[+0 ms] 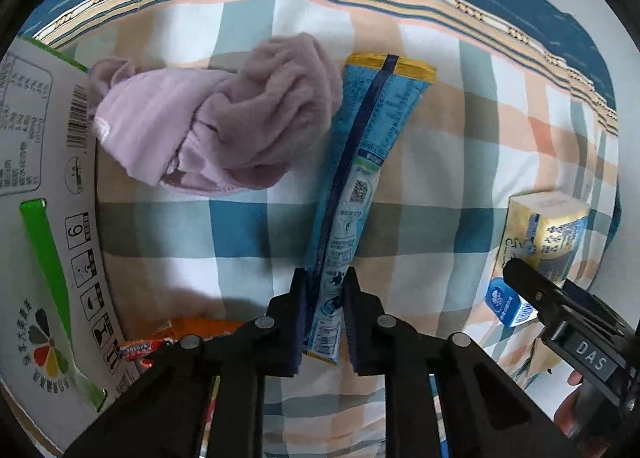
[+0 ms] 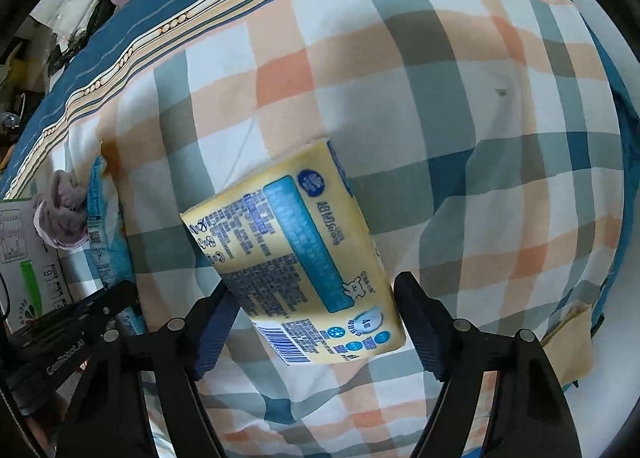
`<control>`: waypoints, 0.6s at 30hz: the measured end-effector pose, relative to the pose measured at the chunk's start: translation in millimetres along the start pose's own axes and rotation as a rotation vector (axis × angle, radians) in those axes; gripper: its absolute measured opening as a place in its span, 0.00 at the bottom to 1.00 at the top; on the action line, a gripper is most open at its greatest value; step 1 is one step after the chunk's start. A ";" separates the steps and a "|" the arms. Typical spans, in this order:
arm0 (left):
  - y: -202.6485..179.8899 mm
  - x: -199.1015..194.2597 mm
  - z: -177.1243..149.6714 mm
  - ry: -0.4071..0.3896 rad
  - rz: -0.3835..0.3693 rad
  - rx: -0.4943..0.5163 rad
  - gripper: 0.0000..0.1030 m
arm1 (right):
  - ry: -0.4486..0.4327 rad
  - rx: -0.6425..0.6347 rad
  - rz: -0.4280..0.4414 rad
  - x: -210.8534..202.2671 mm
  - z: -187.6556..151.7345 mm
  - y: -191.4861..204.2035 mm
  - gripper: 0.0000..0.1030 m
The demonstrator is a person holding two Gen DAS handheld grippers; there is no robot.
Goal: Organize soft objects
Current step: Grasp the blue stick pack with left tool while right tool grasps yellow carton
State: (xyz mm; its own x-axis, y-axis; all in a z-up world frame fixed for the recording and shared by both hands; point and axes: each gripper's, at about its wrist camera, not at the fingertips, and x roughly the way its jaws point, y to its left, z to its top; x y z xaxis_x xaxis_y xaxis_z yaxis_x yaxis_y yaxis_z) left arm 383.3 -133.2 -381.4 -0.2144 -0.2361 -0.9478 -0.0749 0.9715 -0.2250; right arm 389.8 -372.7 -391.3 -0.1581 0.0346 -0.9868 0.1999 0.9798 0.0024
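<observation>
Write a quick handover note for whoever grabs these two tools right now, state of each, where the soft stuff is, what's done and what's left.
Left tool: shut on the near end of the long blue packet, which lies flat on the checked bedsheet.
Right tool: open, fingers either side of the yellow tissue pack, no grip visible yet.
Purple towel: crumpled beside the packet, next to the cardboard box.
Done: nothing looks put away from here.
Left: likely grip the tissue pack, then move packet, pack and towel to wherever they belong.

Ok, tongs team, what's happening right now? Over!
Left tongs shut on blue pack. Right tongs open around yellow tissue pack, not squeezing. Purple towel beside blue pack, box at left. Nothing blocking.
</observation>
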 end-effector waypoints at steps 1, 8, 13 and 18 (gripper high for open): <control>0.3 -3.2 -2.7 -0.004 -0.016 0.000 0.13 | -0.001 0.001 -0.003 -1.4 -1.0 -0.3 0.74; -16.9 -22.0 -23.7 -0.033 -0.097 0.019 0.12 | -0.029 0.019 0.028 -22.7 -17.6 -13.1 0.69; -20.7 -39.2 -44.4 -0.060 -0.136 0.042 0.12 | -0.059 0.034 0.063 -44.8 -37.9 -18.8 0.65; -25.2 -62.7 -48.6 -0.080 -0.154 0.082 0.12 | -0.092 0.037 0.075 -62.1 -59.7 -15.8 0.64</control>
State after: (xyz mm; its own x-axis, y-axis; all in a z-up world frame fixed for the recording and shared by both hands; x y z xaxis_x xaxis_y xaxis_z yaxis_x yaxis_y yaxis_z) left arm 351.3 -144.0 -305.3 -0.1277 -0.3832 -0.9148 -0.0204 0.9232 -0.3839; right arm 338.7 -378.6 -320.4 -0.0527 0.0875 -0.9948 0.2440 0.9671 0.0721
